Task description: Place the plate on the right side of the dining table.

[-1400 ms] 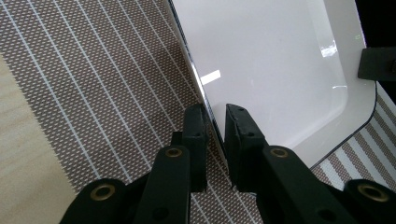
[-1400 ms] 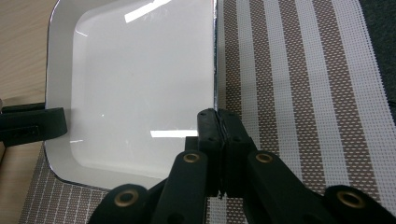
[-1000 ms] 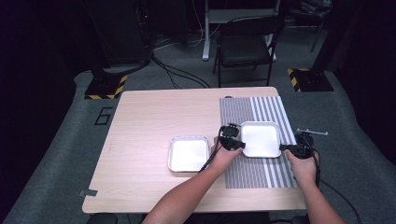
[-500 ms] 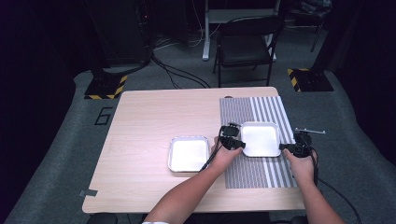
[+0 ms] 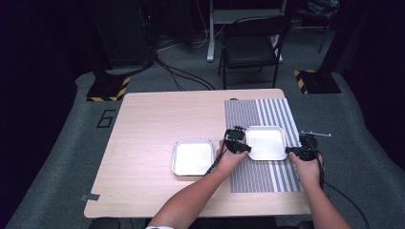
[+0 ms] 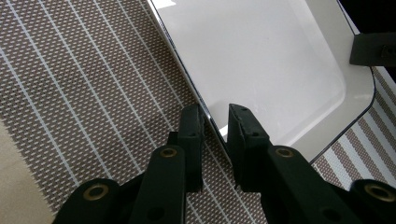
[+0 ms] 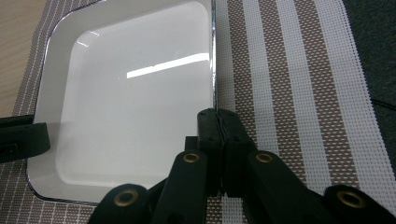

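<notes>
Got the right gripper (image 7: 218,116) w/ jaws clamped on the white tray (image 7: 130,93) rim; left gripper (image 6: 215,122) jaws narrow, straddling the tray's opposite rim, small gap.

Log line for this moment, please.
left claw: open, astride tray rim | right claw: shut on tray rim | tray: on striped mat

In the high view, light falls from overhead onto the worktop (image 5: 157,124), while the floor and room around it sink into near-black. Both white trays, the left tray (image 5: 193,157) and the right tray (image 5: 265,142), are blown out to flat white there, and the picture is soft and grainy. In the right gripper view the right tray carries a bright strip reflection; close black jaws look slightly soft, and the mat (image 7: 299,79) weave stays crisp.
</notes>
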`<action>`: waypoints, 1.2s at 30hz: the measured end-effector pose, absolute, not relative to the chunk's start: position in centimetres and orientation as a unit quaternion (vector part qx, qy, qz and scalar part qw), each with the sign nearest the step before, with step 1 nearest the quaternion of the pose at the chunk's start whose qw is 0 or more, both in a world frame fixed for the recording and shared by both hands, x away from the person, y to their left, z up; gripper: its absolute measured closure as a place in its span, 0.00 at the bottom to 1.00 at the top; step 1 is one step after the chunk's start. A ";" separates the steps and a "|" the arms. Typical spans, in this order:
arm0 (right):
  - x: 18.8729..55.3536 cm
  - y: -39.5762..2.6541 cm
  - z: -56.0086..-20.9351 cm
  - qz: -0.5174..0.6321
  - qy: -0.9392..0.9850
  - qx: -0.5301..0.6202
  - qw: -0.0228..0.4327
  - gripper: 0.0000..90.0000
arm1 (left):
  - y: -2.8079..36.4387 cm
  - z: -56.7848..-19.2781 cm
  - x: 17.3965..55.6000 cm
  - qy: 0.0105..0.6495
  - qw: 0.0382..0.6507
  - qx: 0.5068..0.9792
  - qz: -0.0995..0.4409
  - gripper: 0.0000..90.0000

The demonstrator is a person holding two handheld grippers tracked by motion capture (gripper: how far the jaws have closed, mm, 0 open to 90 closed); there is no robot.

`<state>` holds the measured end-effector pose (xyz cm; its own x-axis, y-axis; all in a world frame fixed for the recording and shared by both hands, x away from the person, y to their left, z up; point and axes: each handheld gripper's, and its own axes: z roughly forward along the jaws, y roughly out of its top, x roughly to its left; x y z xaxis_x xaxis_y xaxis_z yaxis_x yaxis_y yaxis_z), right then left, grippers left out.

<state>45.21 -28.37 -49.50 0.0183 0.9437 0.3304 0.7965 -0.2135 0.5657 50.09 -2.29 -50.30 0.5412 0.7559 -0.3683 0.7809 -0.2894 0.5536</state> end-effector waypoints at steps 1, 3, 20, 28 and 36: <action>45.2 -28.4 -49.6 0.330 0.618 0.705 0.112 0.99 | -2.4 -50.3 50.1 0.481 0.357 0.800 -0.017 0.84; 45.2 -28.4 -49.7 0.329 0.616 0.707 0.112 0.99 | -2.4 -50.3 50.1 0.481 0.357 0.800 -0.017 0.84; 45.3 -28.2 -49.9 0.326 0.617 0.706 0.119 0.98 | -2.3 -50.3 50.0 0.480 0.357 0.801 -0.019 0.82; 45.3 -28.2 -49.9 0.325 0.618 0.706 0.119 0.98 | -2.3 -50.3 50.1 0.478 0.360 0.801 -0.021 0.80; 45.2 -28.1 -49.7 0.327 0.623 0.699 0.128 0.95 | -2.2 -50.3 50.1 0.476 0.360 0.802 -0.021 0.79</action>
<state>45.16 -28.06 -49.71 0.0105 0.9547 0.2974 0.7876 -0.1912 0.5857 50.07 -2.22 -50.27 0.5453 0.7485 -0.3773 0.7792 -0.2868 0.5573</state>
